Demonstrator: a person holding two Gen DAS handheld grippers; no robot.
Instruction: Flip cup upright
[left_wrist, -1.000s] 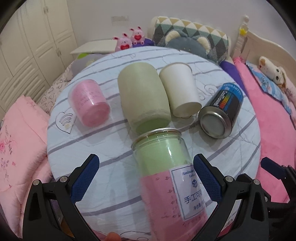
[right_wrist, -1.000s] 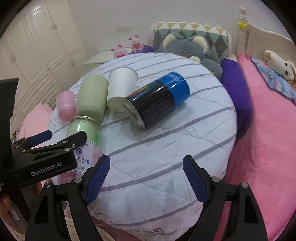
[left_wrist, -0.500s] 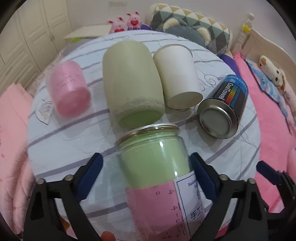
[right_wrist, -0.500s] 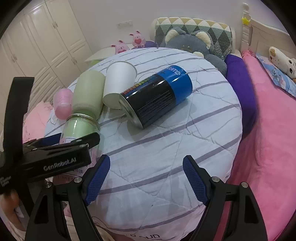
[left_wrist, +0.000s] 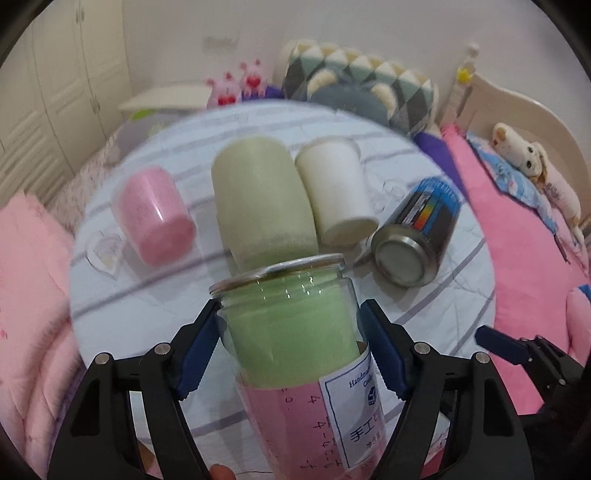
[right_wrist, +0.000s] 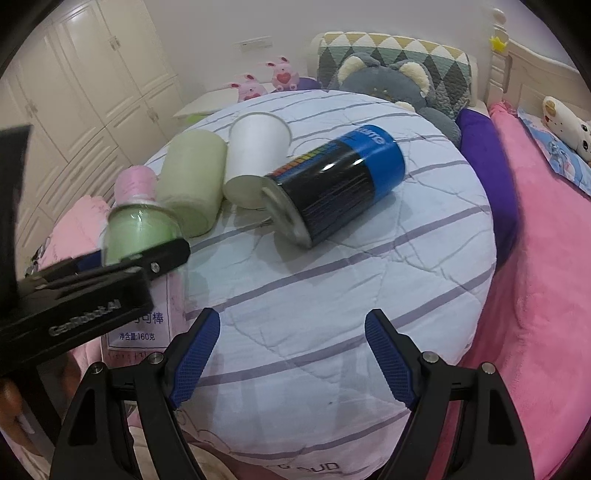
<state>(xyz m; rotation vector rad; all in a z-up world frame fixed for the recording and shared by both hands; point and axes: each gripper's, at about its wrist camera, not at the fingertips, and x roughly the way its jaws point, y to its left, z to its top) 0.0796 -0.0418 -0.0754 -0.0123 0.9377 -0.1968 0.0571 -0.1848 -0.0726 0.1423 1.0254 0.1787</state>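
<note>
My left gripper (left_wrist: 290, 334) is shut on a clear jar (left_wrist: 295, 336) with green filling, a pink band and a white label; its metal-rimmed end points away and is raised off the round quilted cushion (left_wrist: 147, 295). The jar also shows in the right wrist view (right_wrist: 138, 232), held by the left gripper (right_wrist: 110, 273). My right gripper (right_wrist: 291, 354) is open and empty over the cushion's near part (right_wrist: 332, 332).
On the cushion lie a pink cup (left_wrist: 153, 219), a pale green cup (left_wrist: 262, 206), a white cup (left_wrist: 338, 195) and a black-and-blue can (left_wrist: 417, 240). A pink bed with plush toys (left_wrist: 532, 166) is at right; wardrobes (right_wrist: 74, 92) at left.
My left gripper closed its fingers onto the jar and lifted its far end off the cushion. My right gripper stayed open in about the same place.
</note>
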